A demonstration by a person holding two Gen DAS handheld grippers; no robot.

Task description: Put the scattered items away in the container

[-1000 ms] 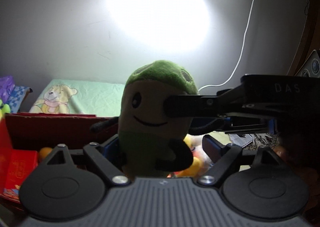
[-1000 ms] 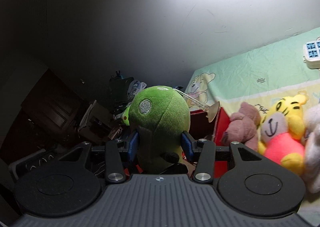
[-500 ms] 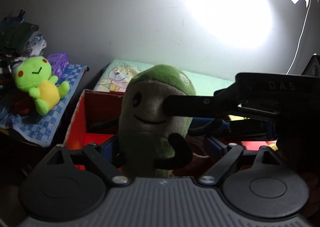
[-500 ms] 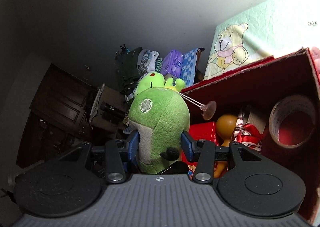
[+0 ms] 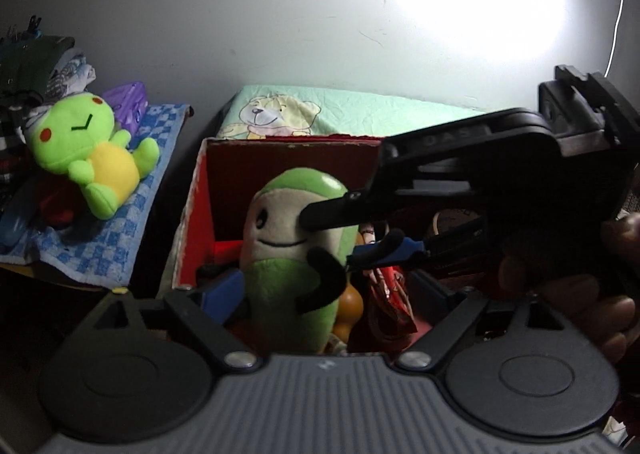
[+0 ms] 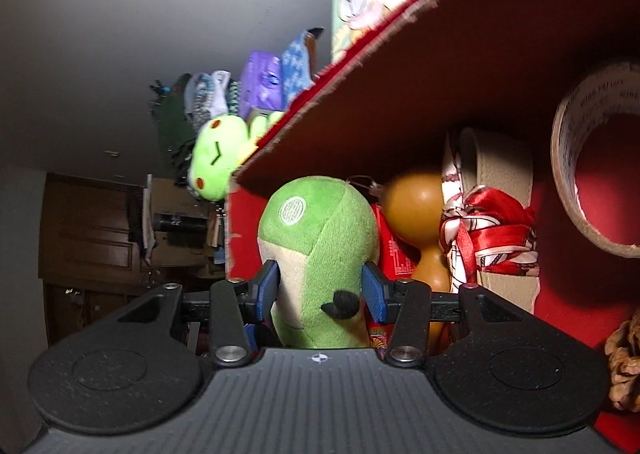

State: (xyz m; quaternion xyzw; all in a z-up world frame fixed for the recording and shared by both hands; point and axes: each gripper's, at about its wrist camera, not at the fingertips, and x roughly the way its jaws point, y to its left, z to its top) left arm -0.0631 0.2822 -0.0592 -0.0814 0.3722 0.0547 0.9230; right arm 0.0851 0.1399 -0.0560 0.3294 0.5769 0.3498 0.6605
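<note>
Green plush toy clamped between blue pads of my right gripper, lowered inside red box beside orange gourd, ribbon bundle, tape roll. My left gripper spread wide, holding nothing; frog plush outside on blue checkered cloth.

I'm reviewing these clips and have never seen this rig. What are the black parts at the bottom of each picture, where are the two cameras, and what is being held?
No robot here: a person holds two hand grippers, each with a fisheye camera looking along its fingers. The black ribbed parts are the grippers' own bodies. In the right wrist view, the right gripper is closed on a green plush toy, inside a red box beside a tape roll and an orange gourd. In the left wrist view, the left gripper is open around the same toy; the other gripper reaches in from the right. A frog plush lies outside.
</note>
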